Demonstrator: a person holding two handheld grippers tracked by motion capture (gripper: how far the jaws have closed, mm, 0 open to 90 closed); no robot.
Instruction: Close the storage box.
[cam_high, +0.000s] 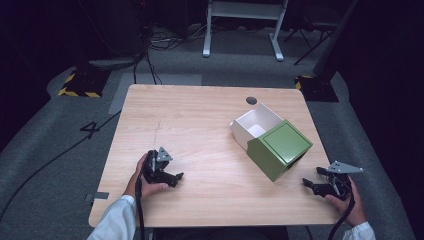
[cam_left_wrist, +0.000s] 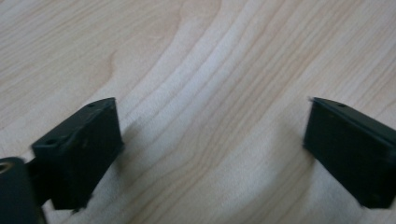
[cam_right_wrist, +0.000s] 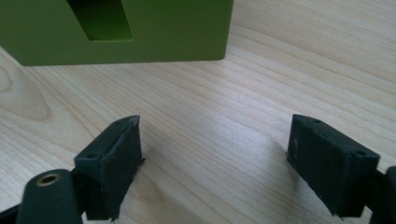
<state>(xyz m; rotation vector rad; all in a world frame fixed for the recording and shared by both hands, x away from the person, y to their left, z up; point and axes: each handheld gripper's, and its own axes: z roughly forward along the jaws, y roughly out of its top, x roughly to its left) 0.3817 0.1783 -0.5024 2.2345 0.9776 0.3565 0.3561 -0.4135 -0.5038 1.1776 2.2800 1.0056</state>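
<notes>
A green box lies on the wooden table at the right, with a white inner drawer slid out of its far end. My left gripper rests low over the table's near-left part, jaws wide apart with bare wood between them. My right gripper hovers at the near-right corner, open, just short of the green box. In the right gripper view the green box shows a cut-out opening in its side, a short way beyond the empty gripper.
A dark round hole sits in the table near its far edge. Beyond the table are a white desk frame, cables on grey carpet and yellow-black striped bases. Wide bare wood spans the table's middle and left.
</notes>
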